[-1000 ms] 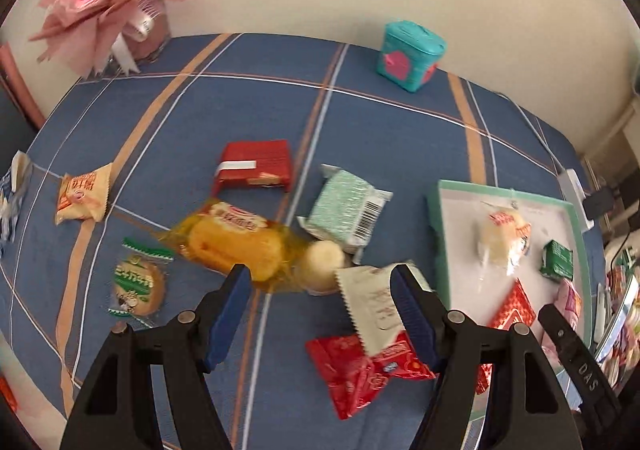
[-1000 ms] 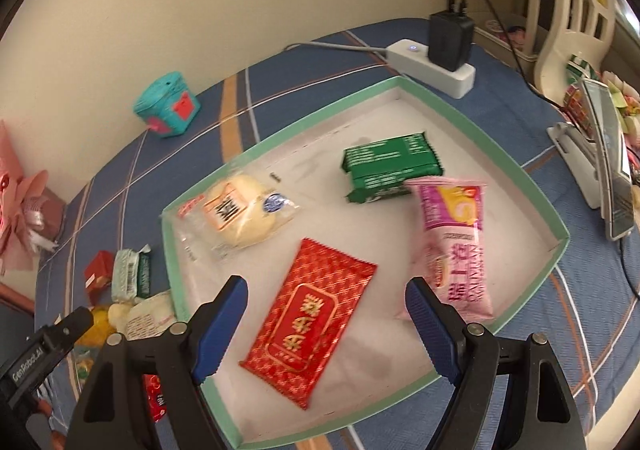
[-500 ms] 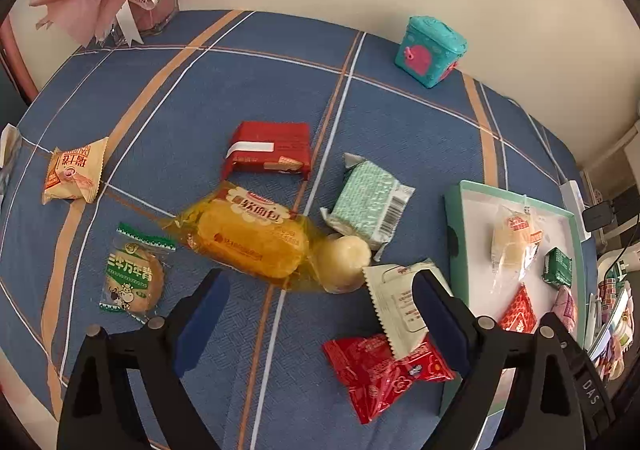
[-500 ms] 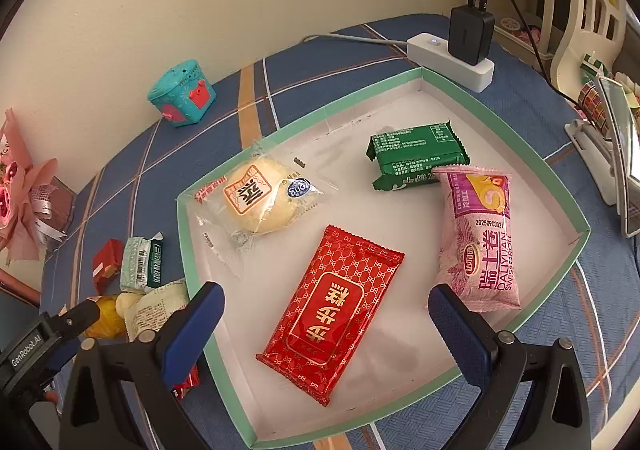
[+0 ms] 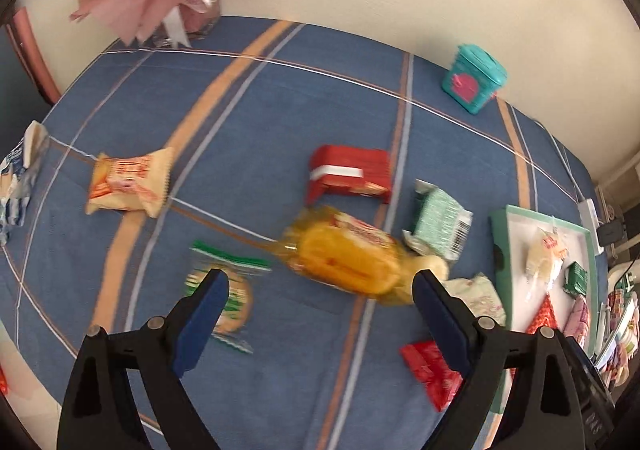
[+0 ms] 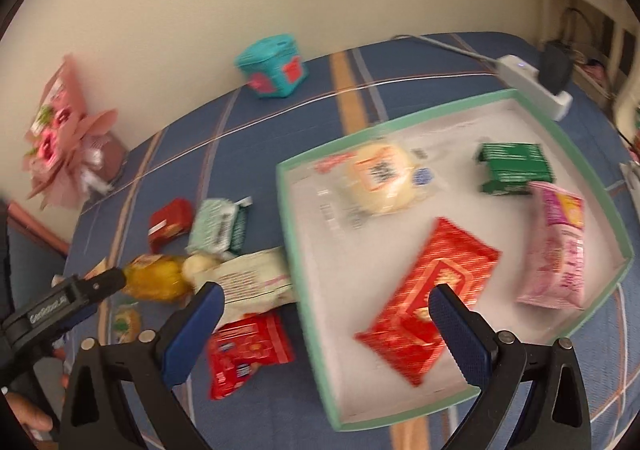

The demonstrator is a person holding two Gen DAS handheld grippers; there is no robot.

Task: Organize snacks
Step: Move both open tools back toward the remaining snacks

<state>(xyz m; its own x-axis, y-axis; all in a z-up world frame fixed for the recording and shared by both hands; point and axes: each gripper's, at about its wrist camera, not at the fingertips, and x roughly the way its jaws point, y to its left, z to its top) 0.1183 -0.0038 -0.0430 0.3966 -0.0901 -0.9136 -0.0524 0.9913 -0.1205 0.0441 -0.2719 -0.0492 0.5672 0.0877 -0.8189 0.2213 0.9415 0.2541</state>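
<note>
**Both jaws wide over loose snacks**

Left wrist view: our left gripper hangs tilted down, jaws apart and empty. The yellow cake packet lies just beyond them — long axis slanting toward the tray.

Right wrist view: our right gripper — jaws apart, empty — straddles the tray's near-left wall; the red packet lies outside it.

Motion-blurred print on round biscuit packet
</note>
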